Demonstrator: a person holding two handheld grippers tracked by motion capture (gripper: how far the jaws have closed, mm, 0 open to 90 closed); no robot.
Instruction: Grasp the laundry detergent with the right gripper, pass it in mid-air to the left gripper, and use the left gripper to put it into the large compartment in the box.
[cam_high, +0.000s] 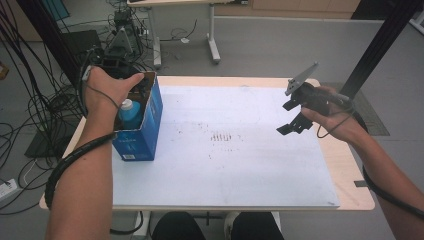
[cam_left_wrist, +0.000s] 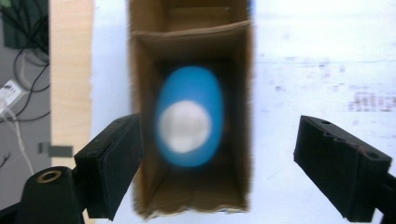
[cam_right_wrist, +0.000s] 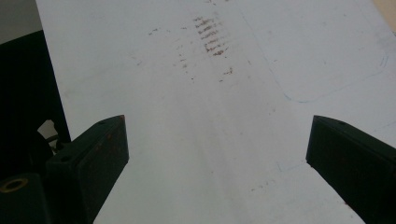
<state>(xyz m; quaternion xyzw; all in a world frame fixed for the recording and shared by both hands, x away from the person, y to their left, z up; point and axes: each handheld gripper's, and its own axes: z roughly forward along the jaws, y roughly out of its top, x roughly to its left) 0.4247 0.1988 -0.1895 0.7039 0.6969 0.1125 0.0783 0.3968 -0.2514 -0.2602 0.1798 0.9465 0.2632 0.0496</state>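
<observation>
Hovering over cardboard box (cam_left_wrist: 191, 42) with rounded blue bottle (cam_left_wrist: 189, 116); both grippers' fingers released.

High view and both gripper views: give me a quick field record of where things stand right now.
box: blue carton, top open, upright at table's left side
contents: blue bottle with white cap, standing inside
left gripper: open, above the carton's opening, fingers spread wider than the carton
right gripper: open, holding nothing, raised over the white mat
mat: brown marks near centre
</observation>
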